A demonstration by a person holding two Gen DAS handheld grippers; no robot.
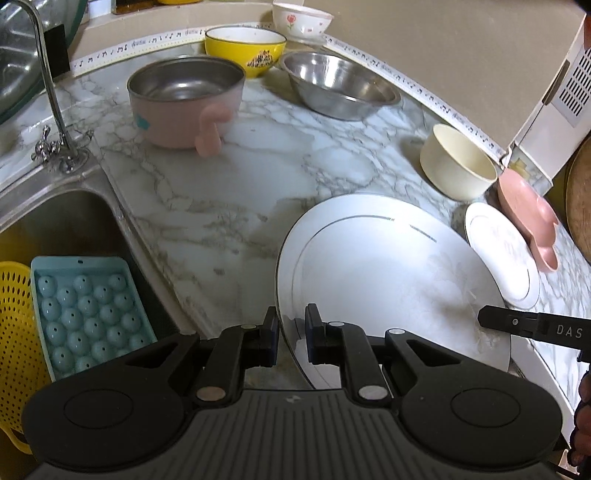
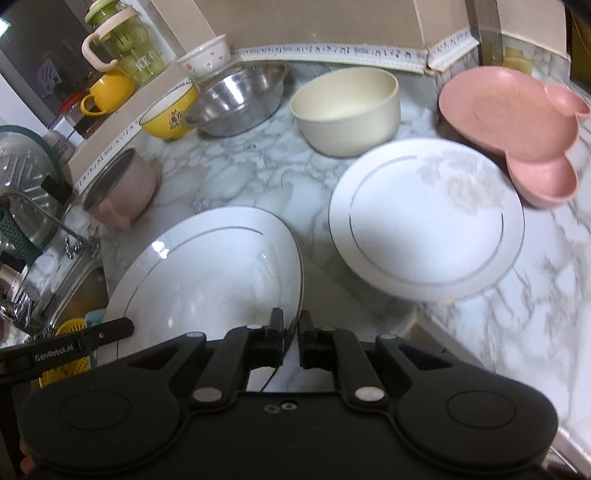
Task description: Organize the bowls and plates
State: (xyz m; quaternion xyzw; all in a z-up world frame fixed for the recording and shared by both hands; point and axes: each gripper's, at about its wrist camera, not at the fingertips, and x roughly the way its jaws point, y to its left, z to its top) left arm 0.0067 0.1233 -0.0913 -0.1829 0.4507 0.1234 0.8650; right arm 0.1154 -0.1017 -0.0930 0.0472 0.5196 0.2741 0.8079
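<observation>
- Nearest on the marble table (image 1: pixel 236 192), both grippers pinch the rim of one large white plate (image 1: pixel 388 280), which is held tilted at the near edge.
- Left gripper (image 1: pixel 291 332): its fingers are narrowed around the plate's left near rim, one on each face.
- Right gripper (image 2: pixel 291 338): its fingers are closed thin on the plate's right near rim; in the left wrist view its tip shows at the plate's right edge.
- Just right of the held plate, a smaller white plate (image 2: pixel 424 225) with a silver ring and pale flower print lies flat on the table.
- Right of and beyond that sits a pink divided dish (image 2: pixel 513 122), its near edge close to the smaller plate.
- Left of the table is the steel sink (image 1: pixel 55 221), holding a blue ball tray (image 1: pixel 88 314) and a yellow colander (image 1: pixel 14 332).
- Farther back: a cream bowl (image 2: pixel 347 110) in the middle, and a pink steel-lined pot (image 1: pixel 184 103) to the left.
- Farthest, by the wall: a steel bowl (image 1: pixel 340 85), a yellow bowl (image 1: pixel 245 50) and a white flowered bowl (image 1: pixel 301 18).
</observation>
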